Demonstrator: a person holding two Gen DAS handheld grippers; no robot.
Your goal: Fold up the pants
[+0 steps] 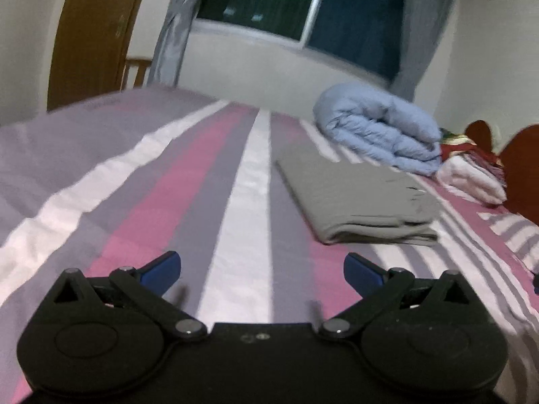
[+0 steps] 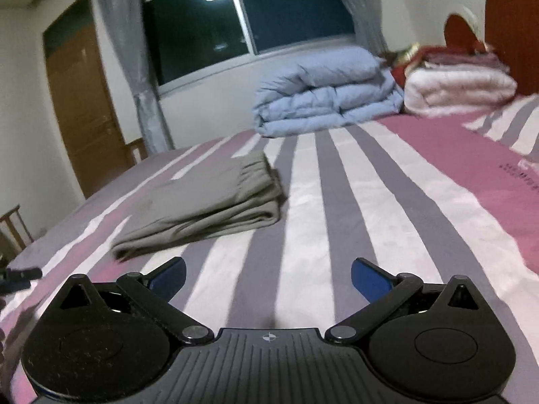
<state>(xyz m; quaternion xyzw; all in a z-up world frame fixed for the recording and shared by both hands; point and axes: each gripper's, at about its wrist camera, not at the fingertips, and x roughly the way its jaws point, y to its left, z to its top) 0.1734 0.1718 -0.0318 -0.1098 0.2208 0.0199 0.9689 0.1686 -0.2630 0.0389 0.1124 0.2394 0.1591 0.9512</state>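
Note:
Grey pants [image 1: 357,195] lie folded in a flat, several-layered stack on the striped bedspread [image 1: 188,188]. In the right wrist view the same pants [image 2: 209,202] show their elastic waistband at the far end. My left gripper [image 1: 262,271] hovers over the bed, well short of the pants and to their left, jaws wide open with nothing between the blue fingertips [image 1: 161,269]. My right gripper [image 2: 268,277] is also open and empty, with the pants ahead and to its left. Both views are slightly blurred.
A rolled light-blue duvet [image 2: 326,91] and a stack of white and red blankets [image 2: 454,84] sit at the head of the bed by the red-brown headboard [image 2: 508,23]. Window, grey curtains and a wooden door [image 2: 81,107] stand beyond the bed's far edge.

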